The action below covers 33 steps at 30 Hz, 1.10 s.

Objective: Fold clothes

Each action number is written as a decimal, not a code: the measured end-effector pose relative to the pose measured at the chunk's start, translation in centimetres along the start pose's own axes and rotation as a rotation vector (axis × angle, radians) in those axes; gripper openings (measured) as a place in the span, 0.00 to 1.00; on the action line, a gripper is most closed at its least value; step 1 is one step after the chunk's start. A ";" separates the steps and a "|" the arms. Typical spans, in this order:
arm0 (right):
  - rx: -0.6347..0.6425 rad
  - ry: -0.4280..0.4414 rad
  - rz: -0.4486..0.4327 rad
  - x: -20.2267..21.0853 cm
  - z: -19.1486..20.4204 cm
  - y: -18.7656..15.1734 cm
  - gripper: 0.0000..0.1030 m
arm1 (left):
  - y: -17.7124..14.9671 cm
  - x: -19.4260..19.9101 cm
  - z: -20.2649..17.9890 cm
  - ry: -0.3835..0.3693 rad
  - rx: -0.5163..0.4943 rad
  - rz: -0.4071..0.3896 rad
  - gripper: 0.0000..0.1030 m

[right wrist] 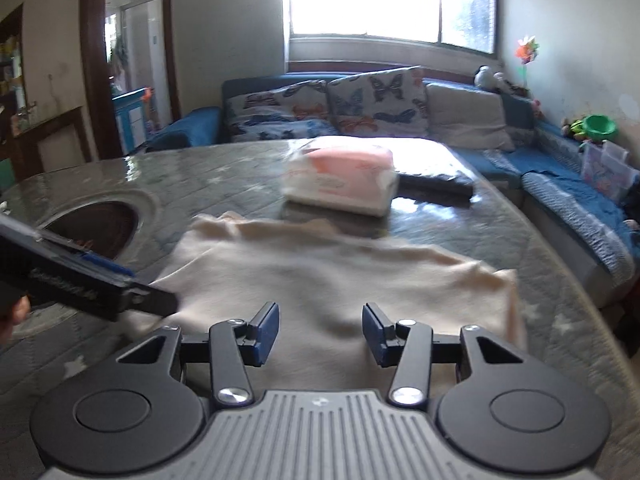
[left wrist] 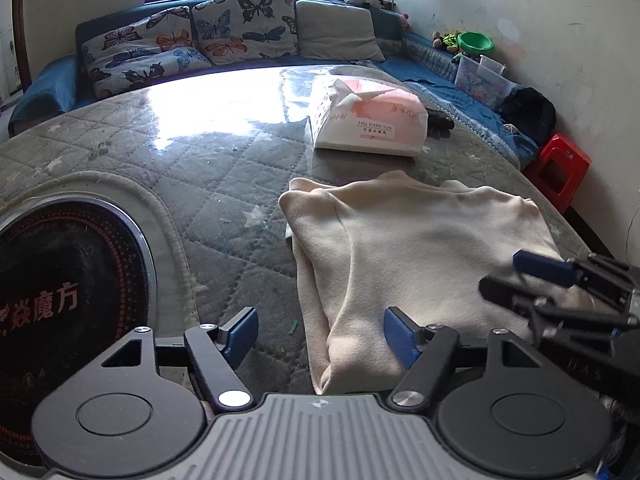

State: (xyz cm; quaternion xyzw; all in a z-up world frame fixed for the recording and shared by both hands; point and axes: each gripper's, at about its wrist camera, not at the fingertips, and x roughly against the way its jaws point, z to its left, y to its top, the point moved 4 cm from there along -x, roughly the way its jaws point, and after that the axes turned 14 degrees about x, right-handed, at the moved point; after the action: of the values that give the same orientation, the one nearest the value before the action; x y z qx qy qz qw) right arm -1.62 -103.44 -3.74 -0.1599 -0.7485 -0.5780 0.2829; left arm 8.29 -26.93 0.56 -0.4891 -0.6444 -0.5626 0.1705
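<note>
Nearest in the left wrist view, the left claw stands with its blue pads apart and nothing between them; its right pad hangs over the near left edge of the cream garment, its left pad over bare bench. The right claw is likewise spread and empty, directly above the garment's near middle, so the cloth lies just ahead of and under both claws.

The cream garment lies on the quilted, clear-covered bench as a flattened, roughly rectangular stack with a doubled layer along its left edge. Seen from the right claw, its long axis runs left to right. Such a shape fits a piece part-folded with another fold due, or one already folded and just let go; the pictures do not settle which.

The left claw is nearer the garment's left edge, the right claw nearer its middle and right edge. Left of the garment an induction hob is sunk into the bench. Beyond the garment sits a pink-and-white tissue pack; farther still, a blue sofa with butterfly cushions.
</note>
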 end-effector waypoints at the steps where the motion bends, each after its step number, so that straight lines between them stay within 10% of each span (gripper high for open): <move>1: 0.014 0.010 0.010 -0.3 0.6 -0.2 0.46 | -0.1 0.0 0.1 0.003 -0.001 0.000 0.74; 9: 0.052 0.023 -0.022 0.7 2.2 -0.2 0.52 | -0.3 0.3 0.5 0.022 0.004 -0.020 1.00; 33: -0.119 -0.089 0.031 3.8 -2.7 -5.3 0.64 | -1.5 1.5 0.4 0.042 -0.011 -0.057 1.00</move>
State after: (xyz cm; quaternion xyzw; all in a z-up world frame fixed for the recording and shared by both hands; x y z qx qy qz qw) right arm -6.98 -107.86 -5.08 -0.2135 -0.7221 -0.6093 0.2484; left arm 6.47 -25.70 0.75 -0.4596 -0.6512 -0.5809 0.1651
